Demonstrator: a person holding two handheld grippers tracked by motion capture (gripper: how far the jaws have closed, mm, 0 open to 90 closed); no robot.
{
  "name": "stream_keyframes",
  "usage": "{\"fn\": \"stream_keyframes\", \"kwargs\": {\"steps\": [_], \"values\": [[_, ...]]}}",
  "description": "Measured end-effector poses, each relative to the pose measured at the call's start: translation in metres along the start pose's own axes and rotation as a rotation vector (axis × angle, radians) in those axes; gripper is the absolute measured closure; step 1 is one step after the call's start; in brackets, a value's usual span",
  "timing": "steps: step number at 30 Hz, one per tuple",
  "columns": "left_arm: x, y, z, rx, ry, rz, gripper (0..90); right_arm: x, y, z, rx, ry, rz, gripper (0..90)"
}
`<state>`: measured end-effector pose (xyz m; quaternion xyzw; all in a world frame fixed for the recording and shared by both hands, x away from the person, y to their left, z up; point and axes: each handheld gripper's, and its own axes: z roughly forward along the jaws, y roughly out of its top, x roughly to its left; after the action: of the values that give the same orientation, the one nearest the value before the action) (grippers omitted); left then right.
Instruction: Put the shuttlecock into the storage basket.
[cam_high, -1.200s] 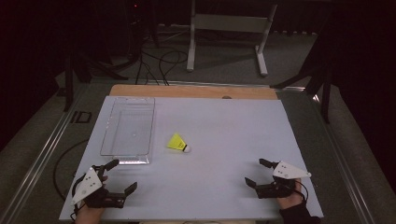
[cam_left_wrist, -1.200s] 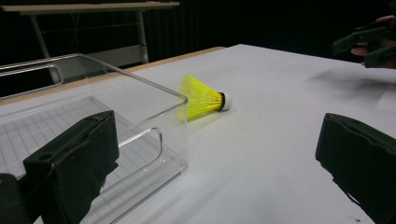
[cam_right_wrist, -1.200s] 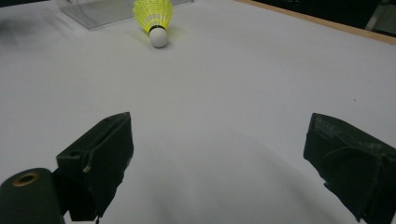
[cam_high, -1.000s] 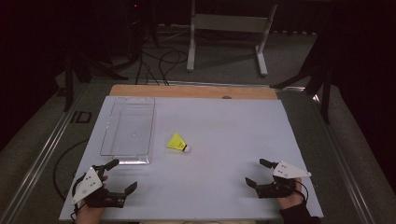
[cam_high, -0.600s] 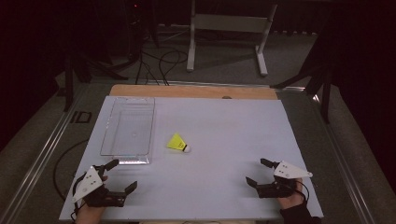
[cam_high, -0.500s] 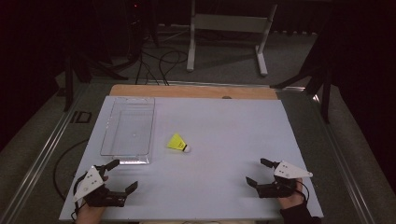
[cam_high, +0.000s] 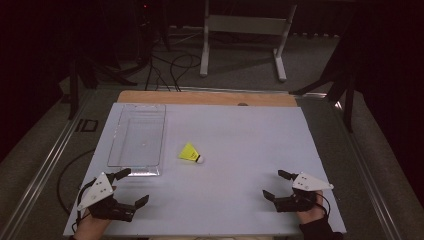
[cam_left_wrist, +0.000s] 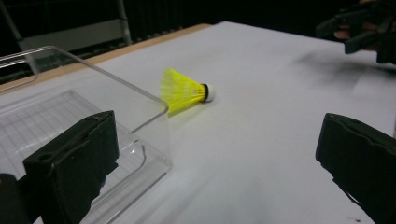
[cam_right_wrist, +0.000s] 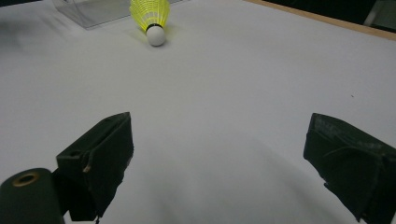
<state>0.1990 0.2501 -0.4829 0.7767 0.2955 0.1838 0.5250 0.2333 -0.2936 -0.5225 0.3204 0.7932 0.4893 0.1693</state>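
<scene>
A yellow shuttlecock (cam_high: 190, 152) with a white cork tip lies on its side near the middle of the white table (cam_high: 250, 140), just right of a clear plastic tray (cam_high: 137, 140). From the left gripper view the shuttlecock (cam_left_wrist: 184, 89) lies beyond the tray's near corner (cam_left_wrist: 154, 116). In the right gripper view the shuttlecock (cam_right_wrist: 150, 17) is far ahead, cork towards me. My left gripper (cam_high: 134, 186) rests open at the front left, close to the tray's near end. At the front right my right gripper (cam_high: 276, 184) is open too. Both hold nothing.
A wooden strip (cam_high: 205, 97) runs along the table's far edge. Beyond it stand a metal frame (cam_high: 245, 30) and cables (cam_high: 170, 65) on the floor. The other hand's gripper (cam_left_wrist: 359, 28) appears far off in the left gripper view.
</scene>
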Motion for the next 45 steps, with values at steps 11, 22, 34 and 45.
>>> {"fn": "stream_keyframes", "kwargs": {"steps": [11,22,34,45], "values": [[-0.003,0.028,0.007,0.057,-0.068,0.055,0.3,0.0,0.0,0.0,0.006,0.008,0.009,8.5],[-0.008,0.047,0.019,0.11,-0.133,0.111,0.3,0.0,0.0,0.0,0.004,0.011,0.004,8.5],[-0.012,0.072,0.032,0.189,-0.168,0.155,0.4,0.0,0.0,0.001,0.006,0.019,-0.001,8.5],[-0.022,0.092,0.052,0.281,-0.234,0.227,0.4,0.001,0.001,0.001,0.004,0.024,-0.006,8.5]]}}
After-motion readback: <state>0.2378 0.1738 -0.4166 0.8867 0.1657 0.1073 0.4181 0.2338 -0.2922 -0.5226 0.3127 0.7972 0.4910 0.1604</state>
